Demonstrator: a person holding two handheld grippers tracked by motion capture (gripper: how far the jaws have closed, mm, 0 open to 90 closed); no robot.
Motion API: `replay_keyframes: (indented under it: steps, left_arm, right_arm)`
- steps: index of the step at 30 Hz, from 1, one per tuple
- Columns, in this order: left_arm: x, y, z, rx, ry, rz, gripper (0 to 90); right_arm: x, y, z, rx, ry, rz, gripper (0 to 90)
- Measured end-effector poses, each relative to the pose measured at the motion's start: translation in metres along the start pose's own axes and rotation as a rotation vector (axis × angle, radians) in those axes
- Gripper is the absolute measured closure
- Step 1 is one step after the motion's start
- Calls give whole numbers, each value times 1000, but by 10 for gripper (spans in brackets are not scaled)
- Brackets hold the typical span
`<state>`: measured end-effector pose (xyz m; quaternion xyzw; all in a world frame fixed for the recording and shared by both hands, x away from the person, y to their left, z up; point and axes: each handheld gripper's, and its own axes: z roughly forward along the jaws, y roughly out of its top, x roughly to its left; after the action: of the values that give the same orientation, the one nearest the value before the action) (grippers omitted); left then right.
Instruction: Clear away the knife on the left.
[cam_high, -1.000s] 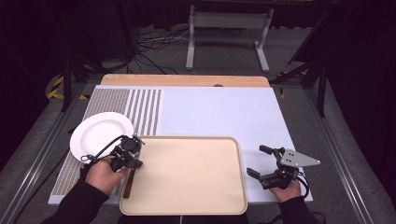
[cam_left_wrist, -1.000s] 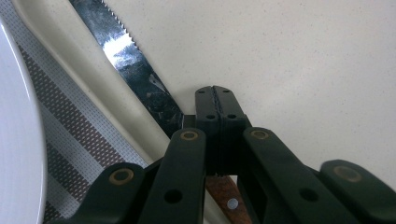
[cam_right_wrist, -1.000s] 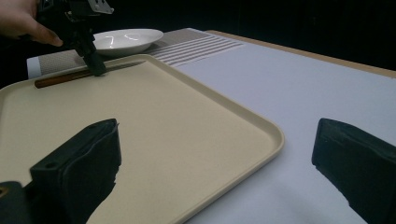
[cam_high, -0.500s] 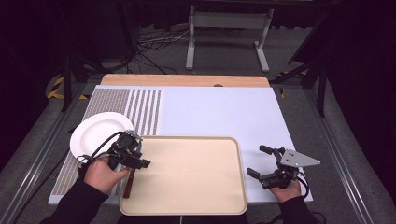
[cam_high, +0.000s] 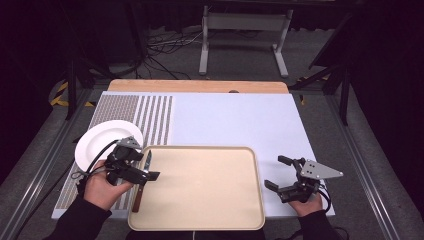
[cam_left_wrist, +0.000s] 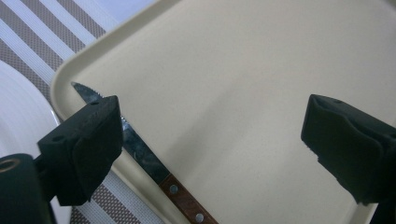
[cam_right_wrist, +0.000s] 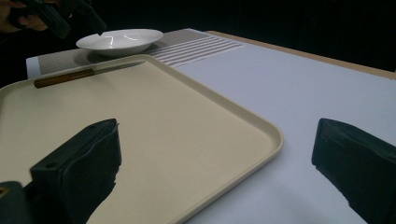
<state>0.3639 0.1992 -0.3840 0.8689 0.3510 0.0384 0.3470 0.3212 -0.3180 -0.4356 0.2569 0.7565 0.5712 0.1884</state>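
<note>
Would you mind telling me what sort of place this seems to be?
Probably a lab or recording studio set up for tabletop tests: black curtains, loose floor cables, and a table laid with a tray, plate and knife.

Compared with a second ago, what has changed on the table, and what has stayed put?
The left hand-held gripper has just opened its jaws, let go of the knife and lifted slightly; the knife now lies along the tray's left rim. The right hand-held gripper, the plate and the tray kept their places.
</note>
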Motion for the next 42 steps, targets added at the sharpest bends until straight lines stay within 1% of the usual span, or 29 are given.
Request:
replay_keyframes:
  steps: [1,3,4,5,6,9,12,13,14,15,16,17,18,22,23,25,26,27,28,29,31,32,34,36,37,38,39,41,42]
  left_arm:
    - [0,-1,-2,-21,8,12,44]
    - [-1,-4,-8,-100,33,62,2]
    - [-1,-6,-11,-140,49,81,0]
    - [-1,-7,-13,-161,52,100,0]
    - [0,-9,-16,-197,51,105,0]
    - [2,-15,-22,-269,39,124,0]
    - [3,-21,-24,-316,68,140,0]
    - [4,-24,-24,-335,71,136,0]
    - [5,-27,-25,-371,99,131,0]
    - [5,-27,-25,-371,99,131,0]
    - [7,-30,-25,-411,98,129,0]
    - [8,-32,-25,-427,89,118,0]
    - [10,-35,-25,-443,91,113,0]
    - [16,-44,-23,-501,40,91,0]
    - [18,-49,-22,-525,26,88,0]
    - [20,-55,-20,-551,20,109,1]
    - [20,-57,-19,-557,11,112,1]
    - [20,-57,-19,-557,11,112,1]
    - [21,-59,-17,-544,-6,107,1]
    - [22,-60,-17,-544,-9,106,1]
    - [23,-63,-15,-566,-35,96,1]
    - [24,-66,-14,-584,-29,85,1]
    - [25,-71,-13,-604,-36,84,1]
    - [26,-77,-12,-616,-26,85,1]
    - [26,-80,-12,-620,-22,83,1]
    - [26,-83,-12,-617,-6,104,1]
    - [26,-85,-12,-628,-3,108,1]
    - [27,-90,-10,-627,-8,103,1]
    - [29,-92,-10,-615,-11,104,1]
  right_arm:
    - [0,0,0,0,0,0,20]
    - [0,0,0,0,1,0,20]
    - [0,0,0,0,1,0,20]
    - [0,0,0,0,-1,-1,20]
    - [0,0,0,0,-2,-2,20]
    - [0,0,0,-1,0,0,20]
    - [0,0,0,-1,-1,0,20]
    - [0,0,0,-2,-2,0,20]
    - [0,0,0,-4,-2,0,20]
    - [0,0,0,-4,-2,0,20]
    - [0,0,0,-4,-2,1,20]
    - [0,0,0,-3,-3,0,20]
    - [0,0,0,-2,-3,0,20]
    - [0,0,-1,-9,-6,-1,20]
    - [0,0,-1,-9,-6,-1,20]
    - [0,0,-1,-14,-6,-6,20]
    - [0,1,-1,-15,-5,-12,20]
    - [0,1,-1,-15,-5,-12,20]
    - [1,1,-1,-12,-6,-10,20]
    - [2,1,-2,-14,-8,-14,20]
    - [1,1,-2,-17,-11,-15,20]
    - [1,1,-3,-18,-13,-14,19]
    - [1,1,-4,-28,-17,-16,19]
    - [1,1,-5,-33,-20,-18,19]
    - [1,2,-5,-36,-20,-17,18]
    - [1,2,-5,-35,-23,-20,18]
    - [1,2,-6,-39,-25,-18,18]
    - [2,3,-6,-41,-30,-16,18]
    - [3,3,-6,-39,-37,-20,18]
